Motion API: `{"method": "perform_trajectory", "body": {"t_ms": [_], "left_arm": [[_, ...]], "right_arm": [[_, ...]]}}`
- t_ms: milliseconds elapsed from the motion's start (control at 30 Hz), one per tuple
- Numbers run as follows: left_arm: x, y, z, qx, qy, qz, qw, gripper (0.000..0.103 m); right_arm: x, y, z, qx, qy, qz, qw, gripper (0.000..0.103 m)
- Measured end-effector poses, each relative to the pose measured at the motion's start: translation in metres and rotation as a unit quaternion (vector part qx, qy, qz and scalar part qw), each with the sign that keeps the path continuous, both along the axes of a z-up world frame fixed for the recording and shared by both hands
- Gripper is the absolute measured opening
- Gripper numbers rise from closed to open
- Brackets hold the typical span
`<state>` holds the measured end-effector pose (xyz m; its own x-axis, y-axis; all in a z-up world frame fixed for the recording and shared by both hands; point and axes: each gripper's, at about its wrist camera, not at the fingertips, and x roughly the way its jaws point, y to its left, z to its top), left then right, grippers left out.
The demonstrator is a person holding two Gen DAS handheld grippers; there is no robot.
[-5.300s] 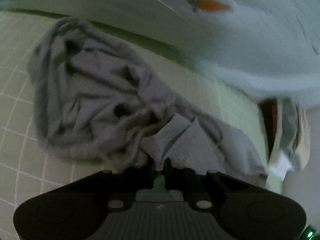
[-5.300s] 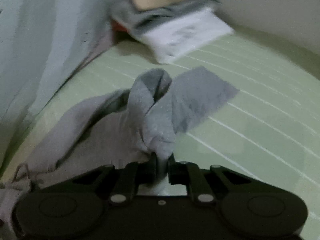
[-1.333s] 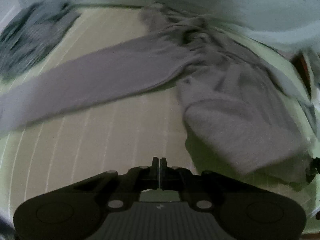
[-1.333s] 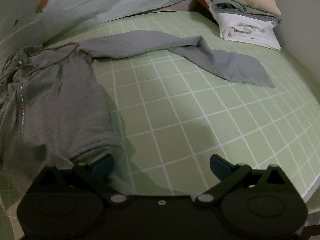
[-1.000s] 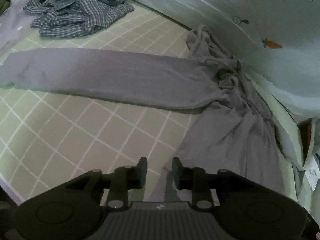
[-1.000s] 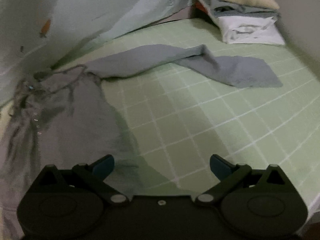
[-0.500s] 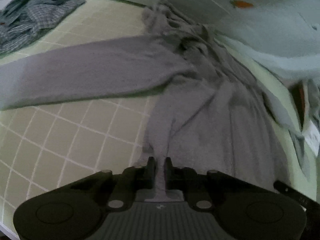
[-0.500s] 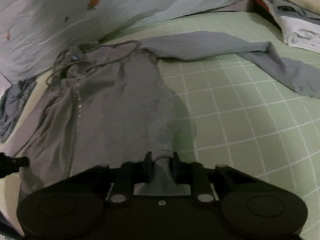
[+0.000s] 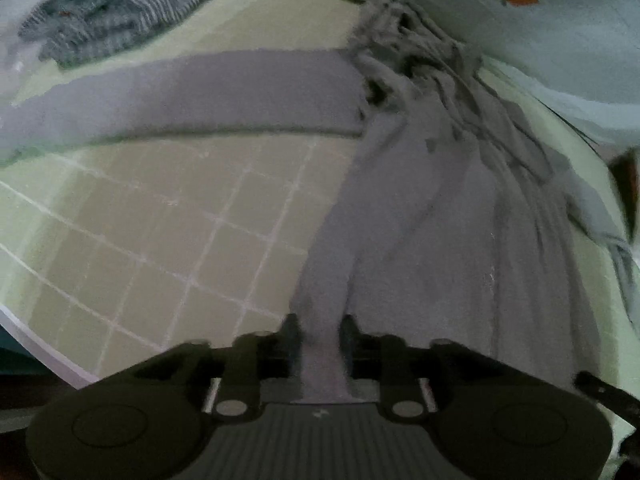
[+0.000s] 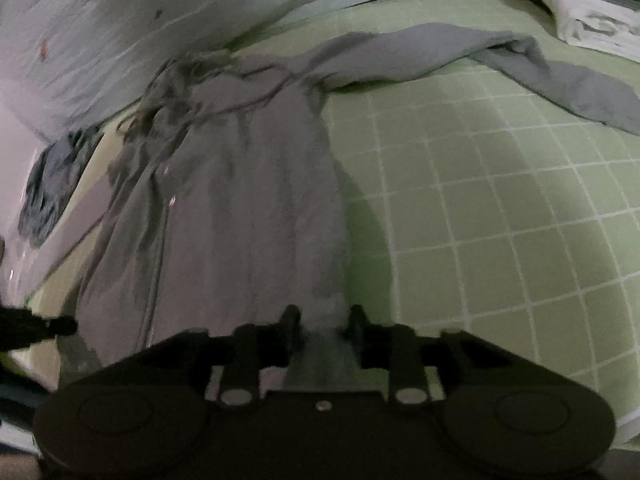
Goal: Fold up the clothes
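left wrist view shows the grey hoodie (image 9: 460, 208) lying spread out on a green checked bed sheet (image 9: 160, 220). its body runs from near to far, with the hood bunched up at the far end by a pale blanket with little carrots (image 9: 540, 32). one sleeve (image 9: 200, 92) stretches out flat to the left. in the right wrist view the other sleeve (image 10: 500, 60) goes out to the right and has a bend in it.

the left tongs (image 9: 320, 330) are pinching the near left corner of the hem. the right tongs (image 10: 323, 320) are pinching the near right corner of the hem. so both near corners are held, and the cloth between them looks pulled fairly flat.

the hoodie is soft and floppy. it looks thick, so it should be a bit heavy for cloth, and it will sag and drag on the sheet when lifted. it will not break. a zip (image 10: 160, 216) runs down the front, and that line will be a bit stiffer than the rest. the hem corners are good spots to hold, since the band there is thick. the sleeve ends and the shoulders look like good spots too.

further out, a checked shirt (image 9: 120, 20) lies in a heap at the far left. a stack of folded clothes (image 10: 592, 8) sits at the far right.
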<state>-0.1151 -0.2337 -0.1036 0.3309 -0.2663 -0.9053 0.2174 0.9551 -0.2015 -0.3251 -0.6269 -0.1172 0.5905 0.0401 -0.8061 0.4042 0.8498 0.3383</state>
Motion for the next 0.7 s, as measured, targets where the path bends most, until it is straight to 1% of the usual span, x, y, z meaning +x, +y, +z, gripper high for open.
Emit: {"method": "perform_trajectory", "body": {"t_ms": [33, 67, 100, 133, 167, 233, 267, 333, 433, 500, 600, 700], "left_arm": [[0.002, -0.003, 0.003, 0.006, -0.007, 0.005, 0.9999, 0.062], [0.003, -0.006, 0.006, 0.011, -0.014, 0.009, 0.9998, 0.077], [0.003, -0.012, 0.008, 0.013, -0.017, 0.011, 0.9997, 0.081], [0.005, -0.015, 0.008, 0.020, -0.016, 0.013, 0.9996, 0.083], [0.007, -0.019, 0.008, 0.026, -0.016, 0.014, 0.9994, 0.084], [0.010, -0.026, 0.005, 0.045, -0.012, 0.016, 0.9988, 0.087], [0.012, -0.032, 0.002, 0.056, -0.008, 0.016, 0.9983, 0.088], [0.014, -0.039, -0.003, 0.067, 0.001, 0.017, 0.9976, 0.088], [0.022, -0.051, -0.008, 0.072, 0.007, 0.013, 0.9973, 0.089], [0.029, -0.060, -0.012, 0.078, 0.010, 0.012, 0.9968, 0.092], [0.043, -0.071, -0.016, 0.085, 0.016, 0.020, 0.9960, 0.092], [0.057, -0.079, -0.021, 0.081, 0.020, 0.035, 0.9959, 0.093]], "right_arm": [[0.000, -0.007, 0.002, -0.001, -0.006, -0.015, 1.000, 0.040], [0.000, -0.015, 0.003, -0.001, -0.013, -0.029, 0.999, 0.047], [0.000, -0.022, 0.005, -0.002, -0.019, -0.044, 0.999, 0.066], [0.000, -0.030, 0.006, -0.003, -0.025, -0.059, 0.998, 0.077], [0.000, -0.037, 0.008, -0.003, -0.031, -0.073, 0.997, 0.090], [0.000, -0.052, 0.010, -0.005, -0.044, -0.102, 0.994, 0.095], [0.001, -0.062, 0.011, -0.015, -0.048, -0.112, 0.992, 0.103], [0.002, -0.081, 0.012, -0.034, -0.051, -0.127, 0.990, 0.103], [0.003, -0.110, 0.009, -0.056, -0.047, -0.153, 0.985, 0.103], [0.003, -0.130, 0.006, -0.071, -0.044, -0.181, 0.980, 0.103], [0.004, -0.163, 0.002, -0.100, -0.034, -0.217, 0.970, 0.103], [0.005, -0.197, -0.003, -0.129, -0.009, -0.244, 0.961, 0.103]]}}
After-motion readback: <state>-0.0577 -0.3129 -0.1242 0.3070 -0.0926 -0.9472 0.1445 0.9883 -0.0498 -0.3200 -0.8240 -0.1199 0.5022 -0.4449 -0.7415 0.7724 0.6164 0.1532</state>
